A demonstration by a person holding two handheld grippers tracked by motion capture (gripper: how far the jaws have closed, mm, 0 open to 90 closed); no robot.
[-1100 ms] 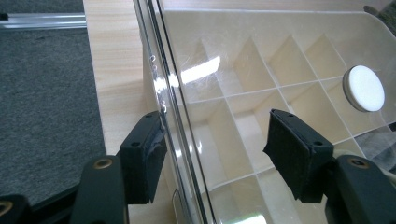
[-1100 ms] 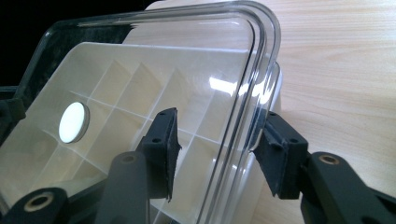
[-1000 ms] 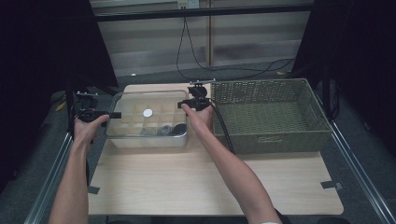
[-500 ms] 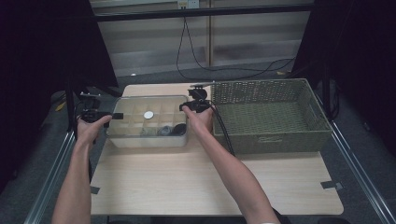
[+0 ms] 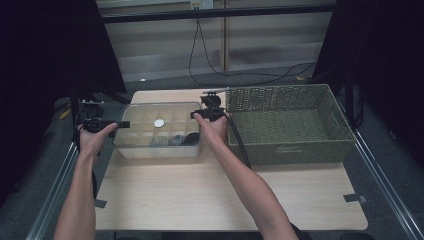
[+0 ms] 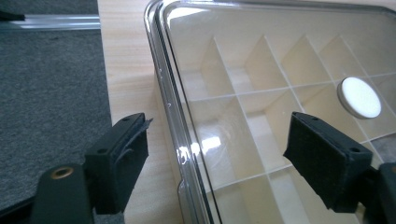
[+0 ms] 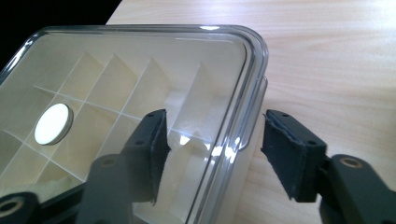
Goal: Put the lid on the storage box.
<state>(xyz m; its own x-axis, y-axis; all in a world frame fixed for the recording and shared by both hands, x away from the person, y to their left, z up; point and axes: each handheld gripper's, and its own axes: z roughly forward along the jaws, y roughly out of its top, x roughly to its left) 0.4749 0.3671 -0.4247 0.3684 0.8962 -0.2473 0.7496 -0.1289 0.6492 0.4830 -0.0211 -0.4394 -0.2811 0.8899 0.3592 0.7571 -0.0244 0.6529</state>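
I see my left tool (image 5: 121,124) and right tool (image 5: 194,115) at opposite ends of the clear lidded box (image 5: 157,131), which sits on the pale wooden table (image 5: 220,192) just left of the green wicker basket (image 5: 287,122). Both tools' jaws have just been opening: each pair stands apart, straddling the lid's rim (image 6: 175,116) without pressing it. A white disc (image 7: 53,123) sits on the lid. Grey carpet (image 6: 51,93) surrounds the table; cables (image 5: 240,72) trail along a pale wall behind.
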